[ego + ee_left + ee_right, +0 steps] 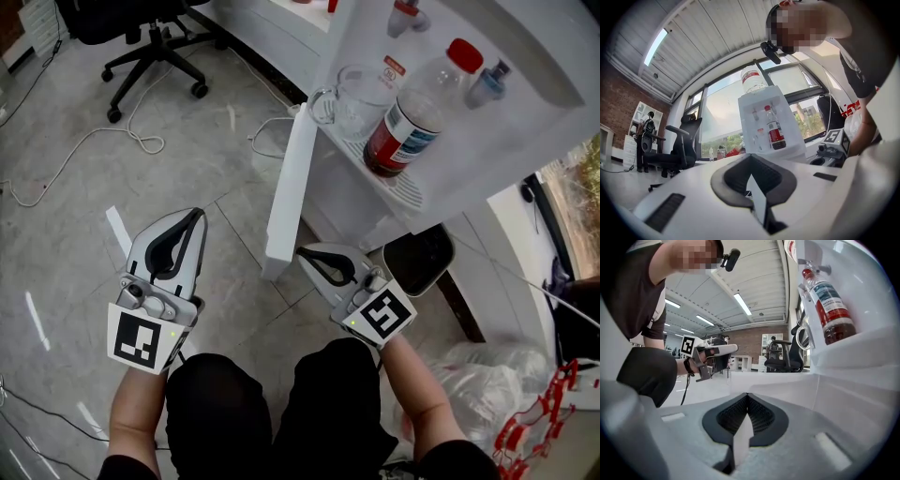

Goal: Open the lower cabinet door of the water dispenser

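The white water dispenser (487, 141) stands at the upper right, with a red-labelled bottle (417, 112) and a clear mug (361, 98) on its drip shelf. Its lower cabinet door (289, 187) is swung out towards me, edge-on. My right gripper (302, 251) is shut with nothing between its pads, its tip just right of the door's bottom corner; whether it touches is unclear. In the right gripper view the shut jaws (747, 395) face the white door panel (773, 383). My left gripper (197, 216) is shut and empty over the floor, left of the door; its jaws (751, 157) point towards the dispenser (768, 126).
A black office chair (150, 47) stands at the top left with white cables (122, 136) looping over the tiled floor. A black bin (417, 258) sits beside the dispenser base. A clear plastic bag (487, 370) and a red-and-white object (539, 422) lie at the lower right.
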A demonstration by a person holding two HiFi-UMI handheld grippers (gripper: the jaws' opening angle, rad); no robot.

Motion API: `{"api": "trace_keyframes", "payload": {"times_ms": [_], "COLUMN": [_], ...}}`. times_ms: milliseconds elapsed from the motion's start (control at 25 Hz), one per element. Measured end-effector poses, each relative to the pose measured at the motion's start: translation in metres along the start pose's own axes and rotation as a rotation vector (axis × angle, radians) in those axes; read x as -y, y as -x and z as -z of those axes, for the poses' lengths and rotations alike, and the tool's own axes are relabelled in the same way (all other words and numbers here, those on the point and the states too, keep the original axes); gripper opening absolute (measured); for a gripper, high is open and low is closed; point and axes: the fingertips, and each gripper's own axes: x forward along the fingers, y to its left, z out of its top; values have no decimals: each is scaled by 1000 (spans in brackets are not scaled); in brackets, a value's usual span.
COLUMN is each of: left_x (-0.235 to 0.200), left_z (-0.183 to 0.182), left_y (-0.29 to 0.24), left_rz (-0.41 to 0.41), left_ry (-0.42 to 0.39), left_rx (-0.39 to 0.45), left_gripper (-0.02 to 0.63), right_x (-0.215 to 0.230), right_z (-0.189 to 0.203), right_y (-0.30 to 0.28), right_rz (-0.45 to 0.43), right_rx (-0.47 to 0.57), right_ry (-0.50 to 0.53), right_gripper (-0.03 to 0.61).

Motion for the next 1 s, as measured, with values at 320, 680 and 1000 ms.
{"api": "trace_keyframes", "payload": {"times_ms": [320, 680, 1000], "left_x": [-10, -23, -35], "left_z": [-8, -6, -10], "left_y": [5, 15, 17], "left_rz": [-18, -66, -94], "left_ry": [-38, -17, -54], "left_rx": [29, 20, 33], "left_gripper": [8, 8, 8], "right_x": [-12, -17, -13], "right_z": [2, 3, -2], "right_y": [-30, -78, -120], "right_rz": [-73, -85, -56], "right_rx": [-54, -88, -26], "right_ry": [66, 114, 57], "right_gripper": [5, 5, 6]}}
